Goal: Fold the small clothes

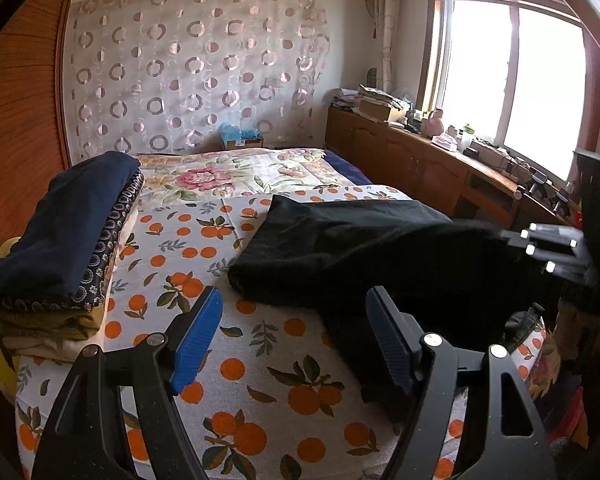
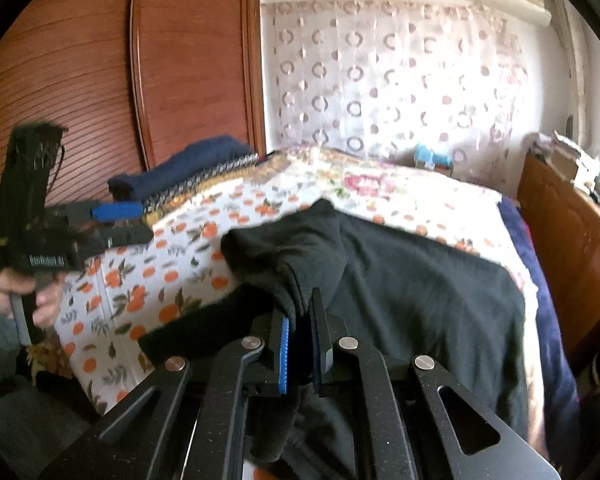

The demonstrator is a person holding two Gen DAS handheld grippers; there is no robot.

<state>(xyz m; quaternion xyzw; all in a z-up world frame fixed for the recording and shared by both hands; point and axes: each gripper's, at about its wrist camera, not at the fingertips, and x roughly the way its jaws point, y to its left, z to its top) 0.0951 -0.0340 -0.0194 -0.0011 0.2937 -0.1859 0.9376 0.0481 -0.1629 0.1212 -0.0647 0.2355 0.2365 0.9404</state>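
While I watch through the left wrist camera, my left gripper hangs with its blue-padded fingers wide apart and empty above the orange-print cotton bedsheet. A soft black knit garment lies spread at centre right, its near part draped toward the bed's edge. At far left sits a stack of folded clothes topped by a navy piece, and a cluttered wooden cabinet lines the window wall at right.

From the right wrist camera, my right gripper pinches a raised fold of that garment between narrow fingers. I judge a fold is under way; next, the lifted fold wants carrying across and laying flat, with the stack left clear.
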